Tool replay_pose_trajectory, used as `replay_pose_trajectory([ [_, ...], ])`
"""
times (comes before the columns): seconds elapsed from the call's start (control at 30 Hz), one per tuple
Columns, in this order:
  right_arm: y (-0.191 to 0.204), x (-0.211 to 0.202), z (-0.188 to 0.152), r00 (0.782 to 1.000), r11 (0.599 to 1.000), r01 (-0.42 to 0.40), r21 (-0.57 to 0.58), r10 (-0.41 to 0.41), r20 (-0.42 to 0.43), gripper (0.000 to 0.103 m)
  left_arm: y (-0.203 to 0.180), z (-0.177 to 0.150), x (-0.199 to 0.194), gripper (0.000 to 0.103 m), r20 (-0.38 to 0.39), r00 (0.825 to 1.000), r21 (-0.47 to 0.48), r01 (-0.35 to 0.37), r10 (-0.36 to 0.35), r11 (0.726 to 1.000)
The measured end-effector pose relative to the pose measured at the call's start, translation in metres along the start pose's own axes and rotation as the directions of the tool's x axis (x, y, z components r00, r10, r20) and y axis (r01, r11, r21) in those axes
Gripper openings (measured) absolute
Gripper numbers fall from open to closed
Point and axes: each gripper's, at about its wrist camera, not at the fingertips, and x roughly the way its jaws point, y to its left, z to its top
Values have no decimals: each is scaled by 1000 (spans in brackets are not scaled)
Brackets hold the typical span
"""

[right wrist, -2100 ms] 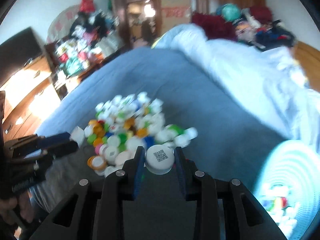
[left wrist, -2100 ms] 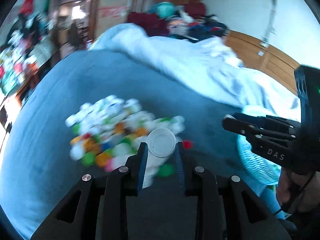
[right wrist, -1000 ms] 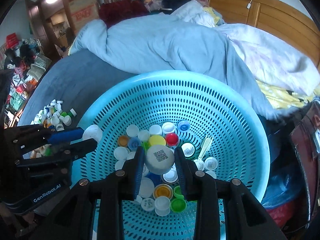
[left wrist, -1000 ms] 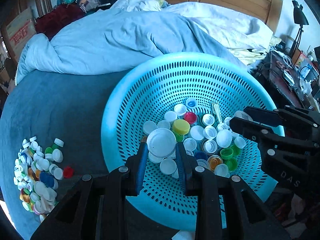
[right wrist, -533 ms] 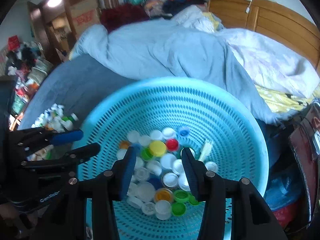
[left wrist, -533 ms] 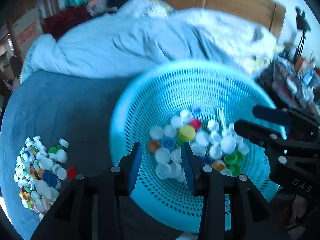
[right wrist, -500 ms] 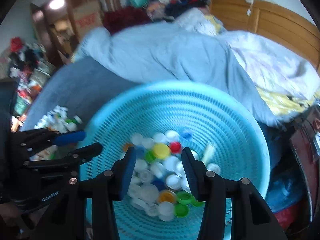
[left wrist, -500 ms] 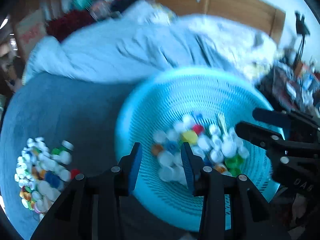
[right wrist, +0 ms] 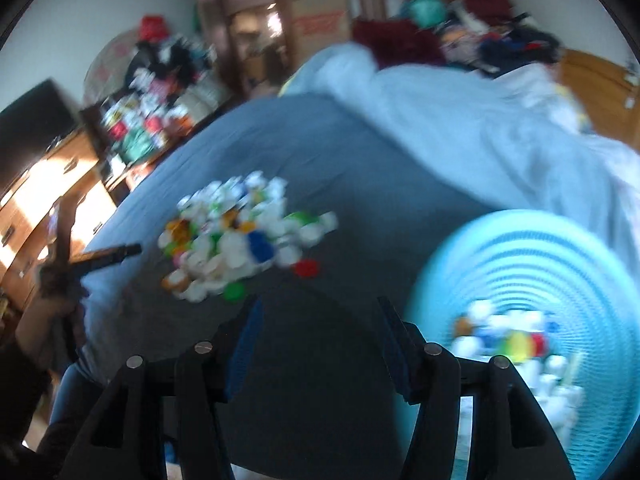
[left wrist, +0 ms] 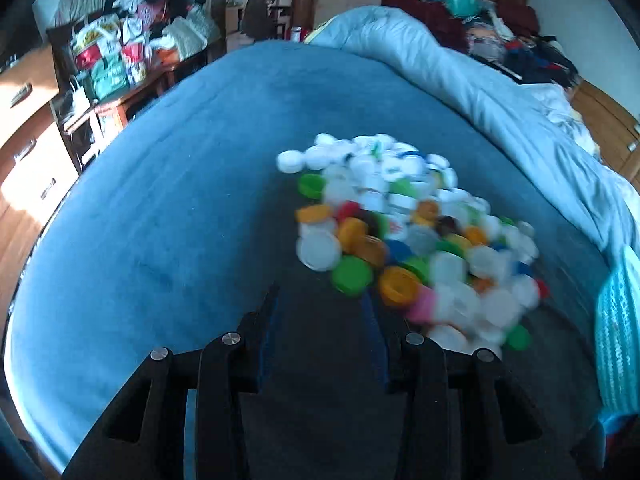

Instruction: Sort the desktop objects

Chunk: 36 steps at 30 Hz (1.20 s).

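Observation:
A pile of bottle caps [left wrist: 404, 232] in white, green, orange and other colours lies on the blue bedspread [left wrist: 168, 208]. My left gripper [left wrist: 322, 300] is open and empty, just short of the pile's near edge. In the right wrist view the pile [right wrist: 236, 236] is ahead to the left, with a lone red cap [right wrist: 306, 268] beside it. My right gripper [right wrist: 320, 312] is open and empty above the bed. The turquoise basket [right wrist: 532, 240], with several caps in it, sits at the lower right. The left gripper's finger [right wrist: 108, 254] shows blurred at the left.
A rumpled light blue duvet [left wrist: 460, 76] covers the far side of the bed. The basket's rim [left wrist: 614, 332] shows at the right edge of the left wrist view. A wooden dresser [left wrist: 28, 152] and cluttered bags [left wrist: 112, 56] stand left of the bed.
Both grippers let their white caps fall into the basket and opened. Both have since swung left from over the basket, back to the pile on the bedspread.

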Motion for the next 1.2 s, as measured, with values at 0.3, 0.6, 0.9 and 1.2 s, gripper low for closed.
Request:
replay_pose_trajectory([
  [0.3, 24, 73, 19, 995, 1000, 0, -13, -1, -96, 61, 3, 12, 62, 38, -26, 999, -20, 26, -26, 999],
  [0.6, -3, 116, 44, 999, 997, 34, 75, -31, -44, 61, 33, 12, 25, 7, 66, 998, -41, 20, -17, 999],
  [0.9, -39, 203, 84, 995, 983, 69, 168, -57, -77, 61, 57, 10, 45, 7, 28, 998, -93, 54, -52, 994],
  [1.2, -41, 232, 77, 990, 988, 62, 139, -43, -133, 13, 63, 7, 49, 7, 20, 999, -82, 40, -38, 996],
])
